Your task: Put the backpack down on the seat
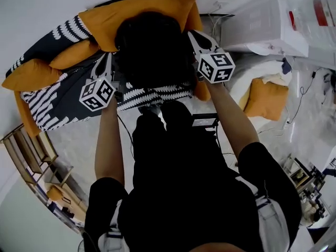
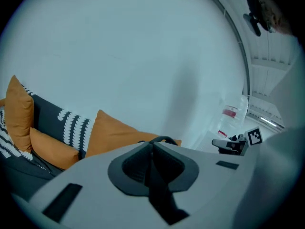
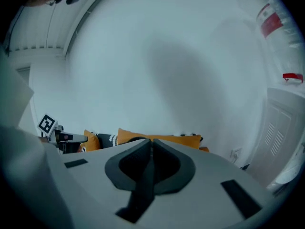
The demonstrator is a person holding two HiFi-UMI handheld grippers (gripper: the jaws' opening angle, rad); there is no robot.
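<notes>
In the head view a black backpack (image 1: 152, 49) hangs between my two grippers, over the sofa (image 1: 58, 104) with its black-and-white patterned seat and orange cushions (image 1: 131, 14). My left gripper (image 1: 107, 62) is at the bag's left side and my right gripper (image 1: 195, 40) at its right side. In the left gripper view the left gripper (image 2: 152, 144) is shut on a black strap (image 2: 161, 197) that runs down between the jaws. The right gripper (image 3: 151, 142) is likewise shut on a black strap (image 3: 137, 199). Whether the bag's bottom touches the seat is hidden.
A white appliance (image 1: 262, 25) stands right of the sofa. An orange cushion (image 1: 265, 98) lies on a white seat beside it. A wooden shelf (image 1: 31, 151) is at the lower left. Cables trail on the pale floor (image 1: 304, 125). My legs stand close to the sofa's front edge.
</notes>
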